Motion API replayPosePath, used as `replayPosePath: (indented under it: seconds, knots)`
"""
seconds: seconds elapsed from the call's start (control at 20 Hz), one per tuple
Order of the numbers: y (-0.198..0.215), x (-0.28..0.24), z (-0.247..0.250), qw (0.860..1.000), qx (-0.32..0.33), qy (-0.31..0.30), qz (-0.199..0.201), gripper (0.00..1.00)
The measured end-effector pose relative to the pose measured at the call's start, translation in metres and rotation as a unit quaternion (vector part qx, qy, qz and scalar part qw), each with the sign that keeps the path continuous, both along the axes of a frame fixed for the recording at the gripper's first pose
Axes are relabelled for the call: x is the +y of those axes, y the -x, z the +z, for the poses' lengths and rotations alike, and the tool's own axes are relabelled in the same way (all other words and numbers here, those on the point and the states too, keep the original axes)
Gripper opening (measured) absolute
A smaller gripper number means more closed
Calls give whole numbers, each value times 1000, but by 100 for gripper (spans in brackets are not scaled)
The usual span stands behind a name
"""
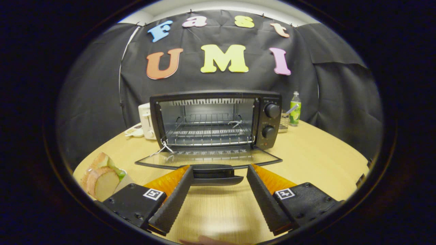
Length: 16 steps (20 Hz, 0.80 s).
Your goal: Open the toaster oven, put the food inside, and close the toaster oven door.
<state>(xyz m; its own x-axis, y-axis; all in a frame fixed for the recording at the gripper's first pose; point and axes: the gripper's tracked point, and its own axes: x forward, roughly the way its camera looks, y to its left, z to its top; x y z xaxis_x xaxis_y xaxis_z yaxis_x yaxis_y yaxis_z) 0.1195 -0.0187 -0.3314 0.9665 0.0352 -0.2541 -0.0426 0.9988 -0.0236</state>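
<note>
From the gripper view, the toaster oven (pixel 218 120) stands open on a pale wood-grain table (pixel 316 153), its glass door (pixel 207 158) folded flat and the door handle (pixel 214 173) lying just ahead of the fingers. The gripper (pixel 219 173) is spread wide and empty. The food (pixel 101 177), a sliced sandwich with a soft pale cut face, sits to the left beside the left finger. The step in hand looks like fetching it: a gentle squeeze across the bread, kept level, should clear the wire rack (pixel 207 132).

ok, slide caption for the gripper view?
Open fingers flank the lowered toaster oven door's handle; sliced food waits beside.
</note>
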Motion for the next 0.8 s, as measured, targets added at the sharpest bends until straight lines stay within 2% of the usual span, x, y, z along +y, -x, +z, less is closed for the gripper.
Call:
replayPosePath:
  seconds: [0.15, 0.3, 0.4, 0.5, 0.6, 0.7, 0.8]
  knots:
    - [0, -1, -24, 999, 48, -14, 7, 100]
    - [0, -5, -20, 998, 57, -7, 11, 100]
    - [5, 1, -16, 996, 75, -6, 39, 100]
    - [11, 12, -7, 990, 108, -33, 80, 100]
    - [20, 26, 11, 979, 146, -81, 115, 100]
    - [30, 48, 32, 961, 185, -130, 159, 98]
    - [41, 65, 47, 944, 226, -141, 197, 94]
